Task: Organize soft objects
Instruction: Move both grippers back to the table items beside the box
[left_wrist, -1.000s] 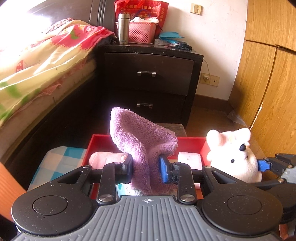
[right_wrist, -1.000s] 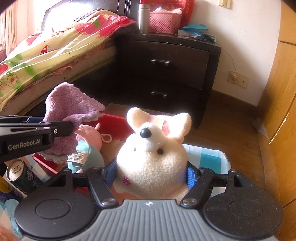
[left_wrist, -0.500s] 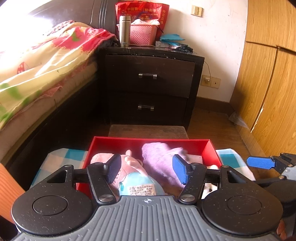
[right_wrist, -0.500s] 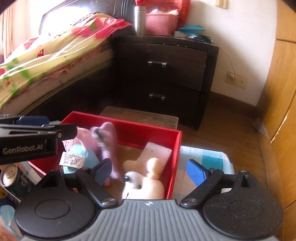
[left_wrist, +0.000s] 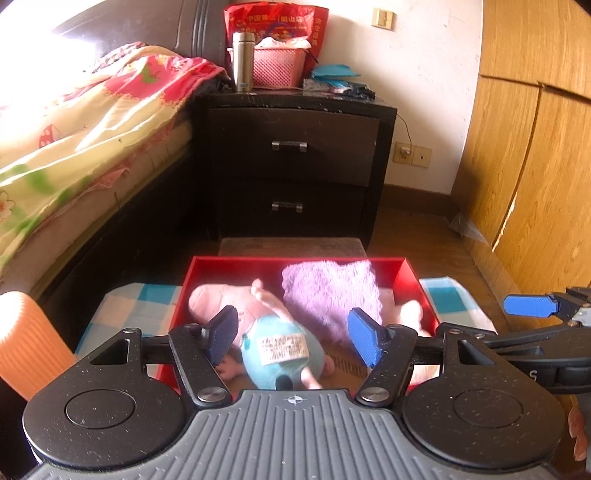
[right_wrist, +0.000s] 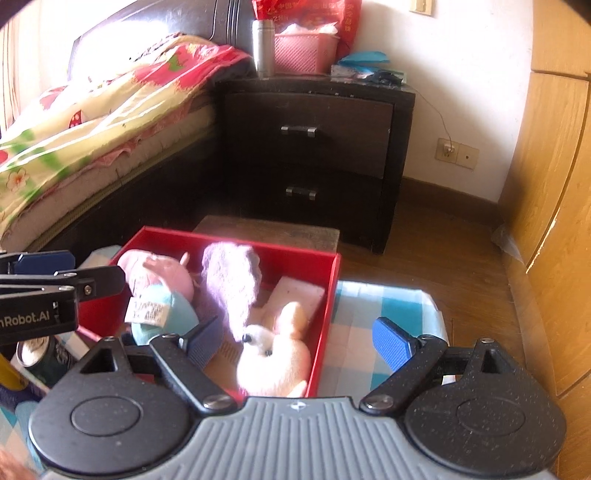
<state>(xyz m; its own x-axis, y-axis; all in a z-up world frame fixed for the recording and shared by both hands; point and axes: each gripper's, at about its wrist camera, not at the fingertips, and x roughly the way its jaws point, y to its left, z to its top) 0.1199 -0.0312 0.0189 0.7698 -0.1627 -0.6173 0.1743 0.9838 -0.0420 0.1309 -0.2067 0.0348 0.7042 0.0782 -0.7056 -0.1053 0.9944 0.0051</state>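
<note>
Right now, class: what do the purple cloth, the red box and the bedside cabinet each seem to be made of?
Purple cloth: plush microfibre or fleece, judging by its fuzzy, matte pile. Red box: probably card or thin plastic; its walls are thin, flat and smooth, though the look leaves it open. Bedside cabinet: dark-stained wood or veneer with a slight sheen and metal drawer handles.

Purple towel (right_wrist: 231, 280), pink pig (right_wrist: 159, 280) and cream rabbit (right_wrist: 275, 358) lie inside the red box (right_wrist: 325, 295).

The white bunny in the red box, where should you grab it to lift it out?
Probably from above, across the white bunny's round body. It lies on its side near the red box's right wall, ears pointing to the back, so the plump middle is the easiest part for the open right tool to pinch.
</note>
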